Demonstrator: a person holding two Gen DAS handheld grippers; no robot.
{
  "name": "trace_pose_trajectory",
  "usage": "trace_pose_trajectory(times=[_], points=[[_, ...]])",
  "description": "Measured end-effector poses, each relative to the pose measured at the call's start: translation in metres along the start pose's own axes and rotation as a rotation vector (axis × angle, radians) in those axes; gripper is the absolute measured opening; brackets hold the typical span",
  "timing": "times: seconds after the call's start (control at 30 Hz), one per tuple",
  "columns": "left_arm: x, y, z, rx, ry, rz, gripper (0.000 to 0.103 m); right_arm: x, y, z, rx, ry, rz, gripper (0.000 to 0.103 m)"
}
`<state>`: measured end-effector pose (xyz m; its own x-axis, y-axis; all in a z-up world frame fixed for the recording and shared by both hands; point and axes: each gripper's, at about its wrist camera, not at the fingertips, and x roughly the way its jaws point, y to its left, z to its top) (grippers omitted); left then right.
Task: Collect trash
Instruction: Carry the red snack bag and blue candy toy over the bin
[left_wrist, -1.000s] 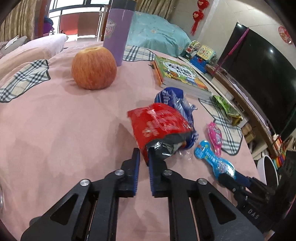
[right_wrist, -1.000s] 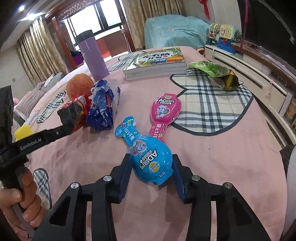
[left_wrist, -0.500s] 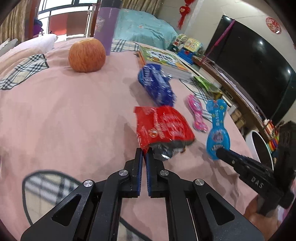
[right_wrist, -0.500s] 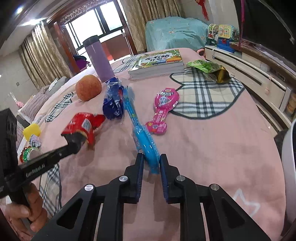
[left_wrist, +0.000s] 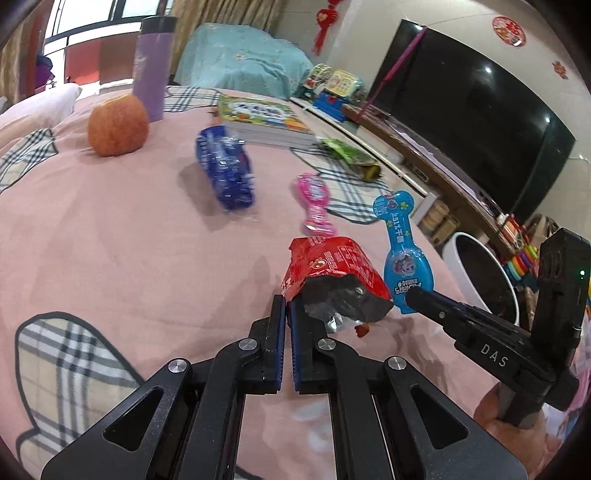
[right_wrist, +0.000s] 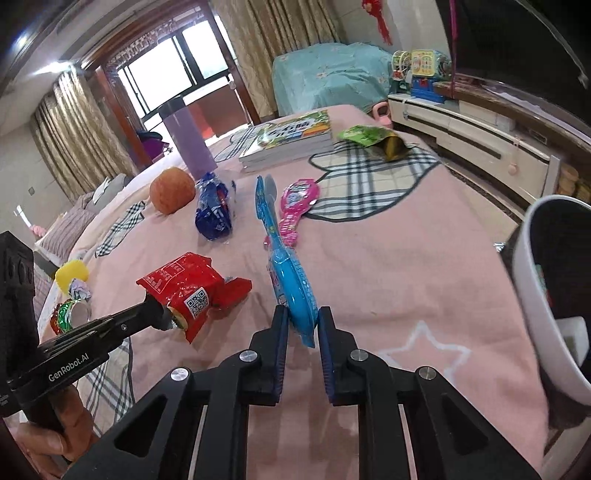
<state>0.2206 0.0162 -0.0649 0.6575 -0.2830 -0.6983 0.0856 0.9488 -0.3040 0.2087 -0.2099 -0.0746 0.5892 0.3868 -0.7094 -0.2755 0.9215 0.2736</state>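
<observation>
My left gripper (left_wrist: 287, 304) is shut on the torn edge of a red snack wrapper (left_wrist: 334, 267), which hangs above the pink bedspread. From the right wrist view the same red wrapper (right_wrist: 188, 288) sits at the tip of the left gripper (right_wrist: 164, 319). My right gripper (right_wrist: 302, 319) is shut on a blue bowling-pin-shaped candy pack (right_wrist: 291, 280), held edge-on; this blue pack (left_wrist: 400, 251) shows face-on in the left view. On the bed lie a dark blue wrapper (left_wrist: 225, 170), a pink candy pack (left_wrist: 316, 203) and a green-gold wrapper (left_wrist: 351, 157).
A white bin (right_wrist: 546, 291) with a dark inside stands at the bed's right edge. An apple (left_wrist: 118, 125), a purple tumbler (left_wrist: 151, 66) and books (left_wrist: 266, 122) rest farther back. A TV (left_wrist: 472, 110) on a low cabinet lines the right wall. Small items (right_wrist: 72, 291) lie at the left.
Both grippers have lifted their packs off the bed and carried them right, toward the white bin. The right gripper shut on the blue pack and turned it edge-on.
</observation>
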Motion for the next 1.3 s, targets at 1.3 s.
trace_pose_trajectory(times=[1.3], points=[[0.016, -0.15, 0.002, 0.202, 0.019, -0.158, 0.003, -0.11, -0.111, -0.03, 0.208, -0.161, -0.135, 0.016]])
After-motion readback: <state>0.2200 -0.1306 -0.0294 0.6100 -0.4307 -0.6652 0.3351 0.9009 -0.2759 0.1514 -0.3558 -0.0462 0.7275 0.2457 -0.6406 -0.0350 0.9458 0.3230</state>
